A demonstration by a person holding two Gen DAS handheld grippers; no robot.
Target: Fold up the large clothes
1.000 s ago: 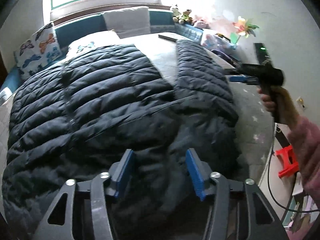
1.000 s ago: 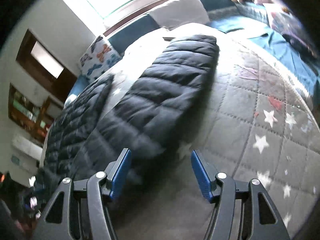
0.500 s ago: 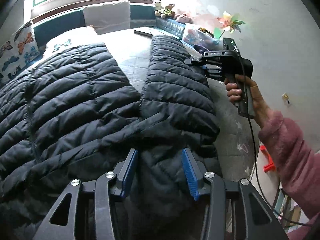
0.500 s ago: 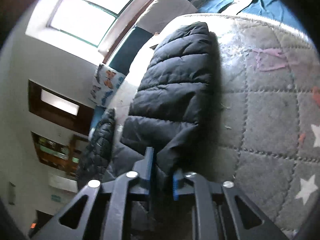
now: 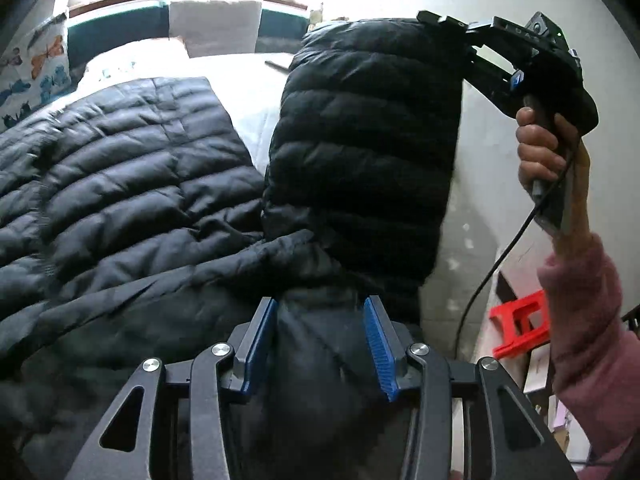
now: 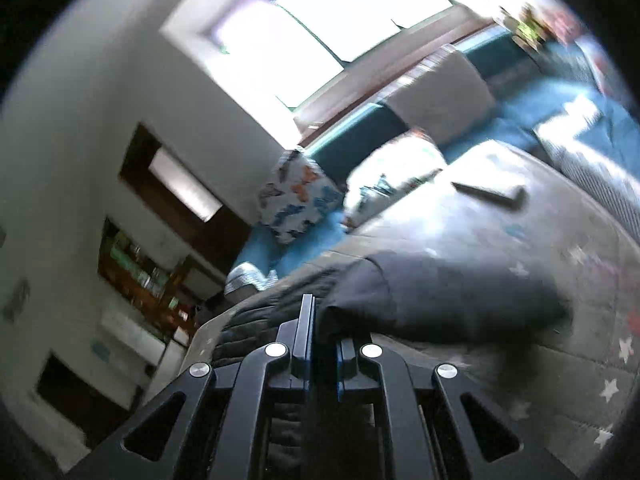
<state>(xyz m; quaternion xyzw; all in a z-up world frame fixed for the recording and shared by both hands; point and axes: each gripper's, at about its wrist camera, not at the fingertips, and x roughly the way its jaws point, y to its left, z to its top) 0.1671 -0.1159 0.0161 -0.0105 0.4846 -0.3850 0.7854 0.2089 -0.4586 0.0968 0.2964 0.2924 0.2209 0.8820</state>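
A black quilted puffer jacket (image 5: 120, 184) lies spread on the bed. Its right sleeve (image 5: 360, 140) hangs lifted off the bed, held at its far end by my right gripper (image 5: 444, 26), which a hand (image 5: 540, 148) grips at the upper right. In the right wrist view the right gripper (image 6: 323, 320) is shut on the dark sleeve fabric (image 6: 440, 292). My left gripper (image 5: 320, 344) sits at the base of that sleeve. Bunched jacket fabric fills the gap between its blue pads (image 5: 260, 344), which press on it.
The bed has a grey quilt with stars (image 6: 580, 320). A butterfly pillow (image 5: 36, 64) and a white cushion (image 5: 216, 24) stand at its head. A dark flat object (image 6: 488, 194) lies on the quilt. A red stool (image 5: 520, 328) and a cable (image 5: 492, 264) are at the right.
The right gripper shut on the sleeve's edge and rose, lifting the sleeve off the bed. The left gripper slid toward the sleeve base and its pads narrowed onto the fabric.
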